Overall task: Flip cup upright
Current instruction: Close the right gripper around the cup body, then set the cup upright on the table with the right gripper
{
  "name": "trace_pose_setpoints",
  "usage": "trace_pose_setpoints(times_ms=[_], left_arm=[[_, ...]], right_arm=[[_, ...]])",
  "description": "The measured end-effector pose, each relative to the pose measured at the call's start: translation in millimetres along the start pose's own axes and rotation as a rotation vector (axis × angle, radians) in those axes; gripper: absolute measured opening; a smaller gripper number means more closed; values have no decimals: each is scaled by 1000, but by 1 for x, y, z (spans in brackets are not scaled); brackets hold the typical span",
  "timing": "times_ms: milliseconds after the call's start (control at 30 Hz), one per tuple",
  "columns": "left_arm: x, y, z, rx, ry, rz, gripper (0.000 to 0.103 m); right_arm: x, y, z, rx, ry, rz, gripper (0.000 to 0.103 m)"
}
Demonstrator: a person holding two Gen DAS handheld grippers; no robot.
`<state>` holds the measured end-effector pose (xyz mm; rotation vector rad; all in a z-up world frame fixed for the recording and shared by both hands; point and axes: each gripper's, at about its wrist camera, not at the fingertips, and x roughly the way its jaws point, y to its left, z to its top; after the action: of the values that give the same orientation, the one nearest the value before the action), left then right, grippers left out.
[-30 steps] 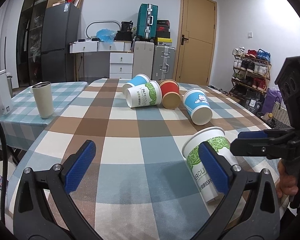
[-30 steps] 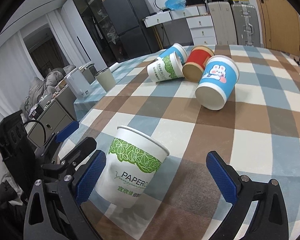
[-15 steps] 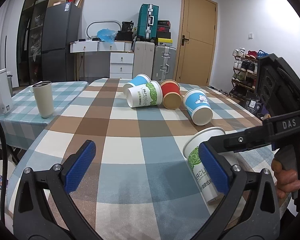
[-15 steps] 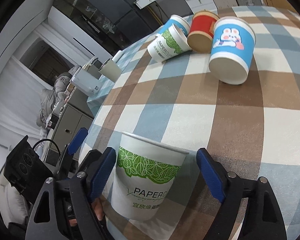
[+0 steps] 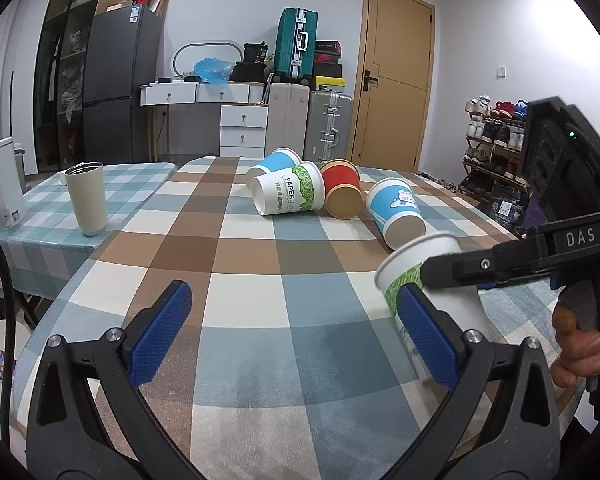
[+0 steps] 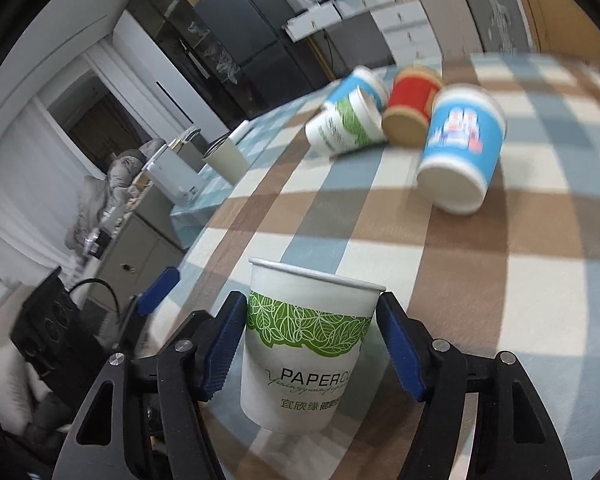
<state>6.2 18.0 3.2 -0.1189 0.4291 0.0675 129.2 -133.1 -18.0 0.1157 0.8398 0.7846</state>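
A white paper cup with a green leaf band [image 6: 306,344] sits between the blue pads of my right gripper [image 6: 314,344], which is shut on its sides. The cup's mouth faces up and away, tilted, held at the near right part of the checked tablecloth [image 6: 540,280]. In the left wrist view the same cup [image 5: 416,268] leans to the left, clamped by the right gripper's black fingers [image 5: 480,266]. My left gripper [image 5: 296,328] is open and empty, low over the near part of the table, its right pad in front of the cup.
Several paper cups lie on their sides further back: a white and green one [image 5: 290,194], a blue one behind it [image 5: 274,160], a red one [image 5: 342,194] and a blue rabbit one [image 5: 396,214]. A beige tumbler [image 5: 87,198] stands on the side table at left.
My right gripper has closed onto the green-leaf cup and raised it, tilting its mouth more upward. The left gripper has stayed in place, open.
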Motion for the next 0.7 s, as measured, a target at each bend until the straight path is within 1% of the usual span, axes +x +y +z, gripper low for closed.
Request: trace_pose_setpoints(times_ms=[33,167,267,467,567,700], left_arm=[[0,0,0,-1,0,0,102],[0,0,0,0,0,-1,102],[0,1,0,-1,0,-1,102],[0,1,0,-1,-1,-1,102],[0,1,0,-1,-1,-1,102],[0,1,0,-1,-1,-1,102]], right_arm=[[-4,6,0,-46,-40,-32,68],[-4,21,-3,-159,-134,-153,68],[-2,26,-3,-197,-179,-189,67],[11,32,5,-233,-218,-232,67],[18,30,6,-239,-204,-249,67],[19,29,6,-239,-186,-246,67]])
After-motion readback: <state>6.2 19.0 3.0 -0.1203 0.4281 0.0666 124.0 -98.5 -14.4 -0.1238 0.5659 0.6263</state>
